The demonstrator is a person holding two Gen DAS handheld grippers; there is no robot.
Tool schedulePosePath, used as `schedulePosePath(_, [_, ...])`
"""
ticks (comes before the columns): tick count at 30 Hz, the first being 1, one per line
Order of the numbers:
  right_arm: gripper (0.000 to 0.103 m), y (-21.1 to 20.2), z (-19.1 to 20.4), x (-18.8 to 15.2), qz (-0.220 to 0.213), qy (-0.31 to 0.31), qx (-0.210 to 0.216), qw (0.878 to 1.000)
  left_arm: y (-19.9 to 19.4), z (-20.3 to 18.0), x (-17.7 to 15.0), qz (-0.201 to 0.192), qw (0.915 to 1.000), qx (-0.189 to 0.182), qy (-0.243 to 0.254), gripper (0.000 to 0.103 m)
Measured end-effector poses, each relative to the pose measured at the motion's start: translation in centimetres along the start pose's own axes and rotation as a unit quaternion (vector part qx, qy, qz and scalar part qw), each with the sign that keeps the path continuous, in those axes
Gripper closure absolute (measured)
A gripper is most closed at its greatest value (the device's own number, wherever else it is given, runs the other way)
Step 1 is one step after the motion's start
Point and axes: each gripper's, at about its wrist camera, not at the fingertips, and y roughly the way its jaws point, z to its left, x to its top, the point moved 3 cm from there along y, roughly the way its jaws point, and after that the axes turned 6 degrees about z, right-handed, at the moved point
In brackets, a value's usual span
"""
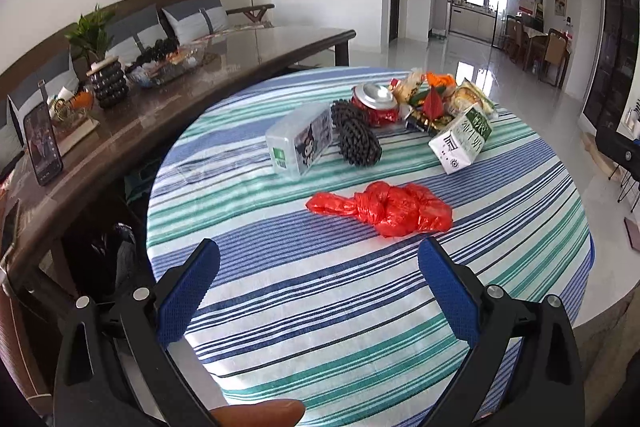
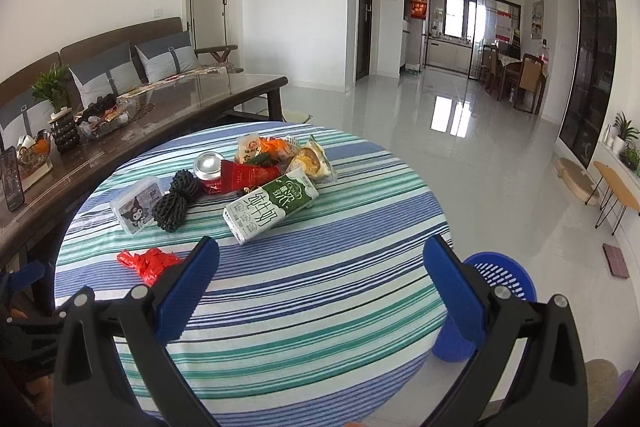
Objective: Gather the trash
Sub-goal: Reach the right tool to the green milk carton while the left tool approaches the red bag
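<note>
The trash sits on a round table point(image 2: 360, 227) with a striped cloth. Most of it is bunched together at the far side, so it is easy to reach. A red plastic bag point(image 1: 384, 209) lies alone, closest to the left gripper point(image 1: 318, 267). Its fingers are spread wide with nothing between them, and they point at the bag, likely to pick it up first. The bag is scrunched and knotted, and its long way runs left to right across the fingers. The right gripper point(image 2: 320, 263) is also spread wide and holds nothing. It faces the milk carton point(image 2: 270, 209), which lies on its side, its top pointing away to the right. A blue basket point(image 2: 500, 279) waits on the floor beside the table, maybe for the trash.
</note>
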Motion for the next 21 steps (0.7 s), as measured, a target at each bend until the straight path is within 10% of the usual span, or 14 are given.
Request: schedulePosePath(21, [0.005,19.7,5.5,3.1,0.216,0.087,0.062,0.971,8.4,1.5,-0.4,0.088,0.9951,0.039,-0.024,0.005])
